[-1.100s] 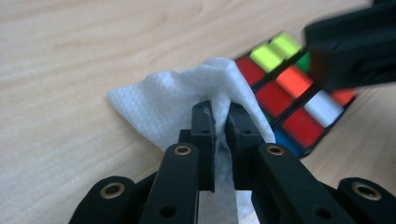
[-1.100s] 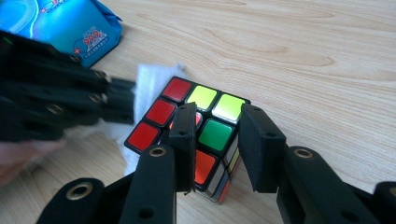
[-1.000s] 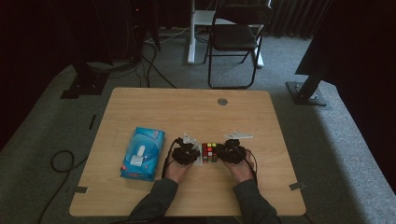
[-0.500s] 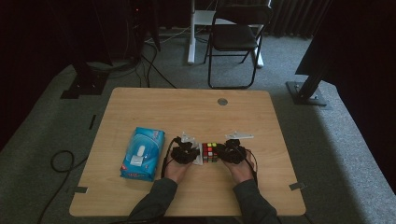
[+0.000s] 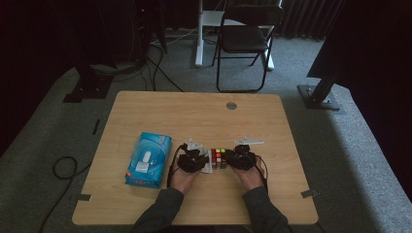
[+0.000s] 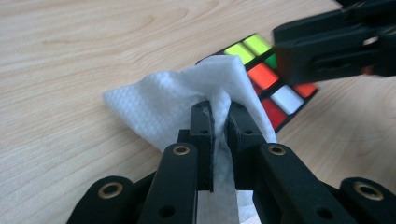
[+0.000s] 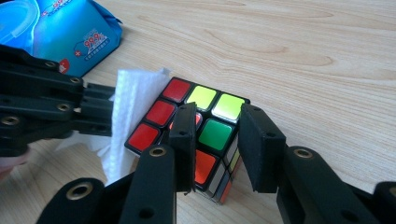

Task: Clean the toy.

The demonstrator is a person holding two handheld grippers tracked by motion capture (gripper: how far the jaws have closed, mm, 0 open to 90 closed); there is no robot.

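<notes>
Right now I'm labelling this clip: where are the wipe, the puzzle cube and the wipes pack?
wipe (image 6: 159, 100), left gripper view, on its bunched white middle.
puzzle cube (image 7: 215, 134), right gripper view, on a green top sticker.
wipes pack (image 5: 148, 158), high view, on its blue top face.

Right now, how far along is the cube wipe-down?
Done: a white wipe is out of the blue wipe pack and pinched in the left hand-held gripper. In hand: the right hand-held gripper clamps the puzzle cube on the table while the wipe presses against the cube's side. Left: how many faces are wiped cannot be told; the cube is not yet released.
</notes>
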